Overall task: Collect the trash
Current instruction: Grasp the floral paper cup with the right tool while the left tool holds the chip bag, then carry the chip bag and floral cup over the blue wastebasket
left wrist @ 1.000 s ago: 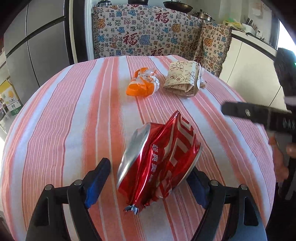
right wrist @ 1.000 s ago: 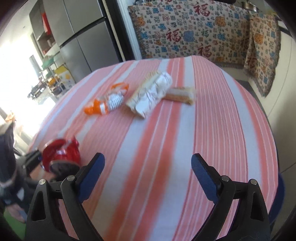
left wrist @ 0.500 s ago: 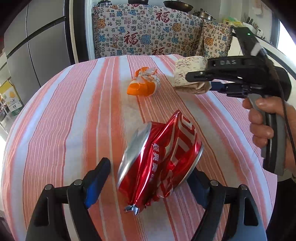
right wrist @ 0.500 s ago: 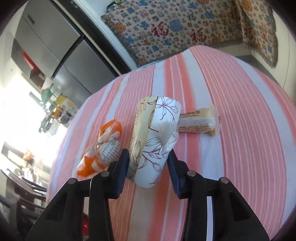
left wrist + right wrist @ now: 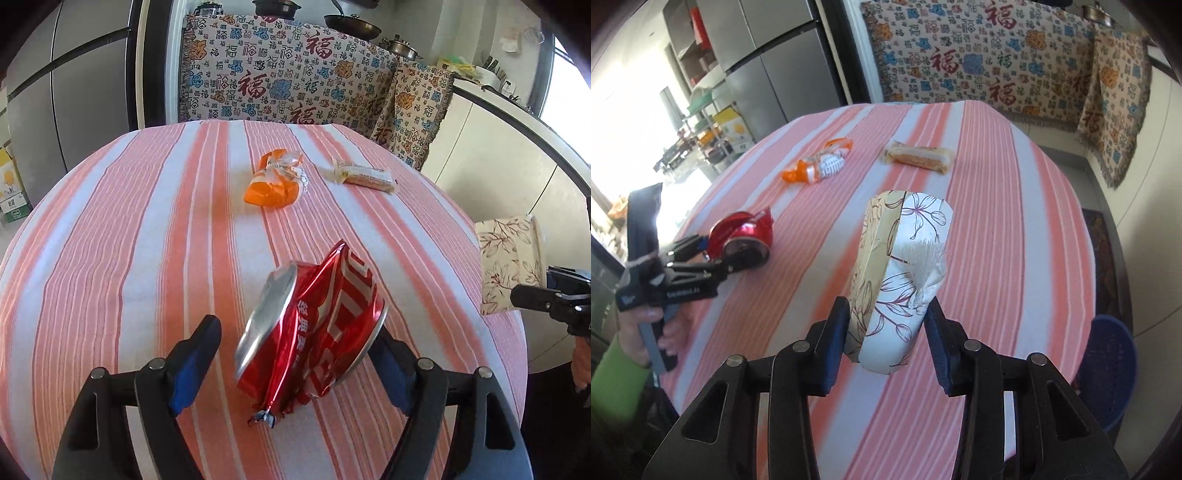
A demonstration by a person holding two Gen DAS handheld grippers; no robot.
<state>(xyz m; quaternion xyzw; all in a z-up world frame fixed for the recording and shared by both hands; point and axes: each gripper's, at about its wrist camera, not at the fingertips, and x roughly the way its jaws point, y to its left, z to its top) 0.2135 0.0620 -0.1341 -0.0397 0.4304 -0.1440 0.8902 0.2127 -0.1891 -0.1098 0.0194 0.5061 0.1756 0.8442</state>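
Squeezing the floral tissue pack (image 5: 899, 280) firmly between its pads, the right gripper (image 5: 886, 332) needed a steady carry, while the left gripper (image 5: 295, 365), jaws just closing, gap still left of the crushed red can (image 5: 314, 332), needed full contact before lifting

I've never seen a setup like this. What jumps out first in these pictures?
A crushed red can sits up front between the open left gripper, whose jaws have just been closing, on a round table in pink stripes. The right gripper holds a floral tissue pack above the cloth. An orange wrapper and a snack bar lie at the far side.
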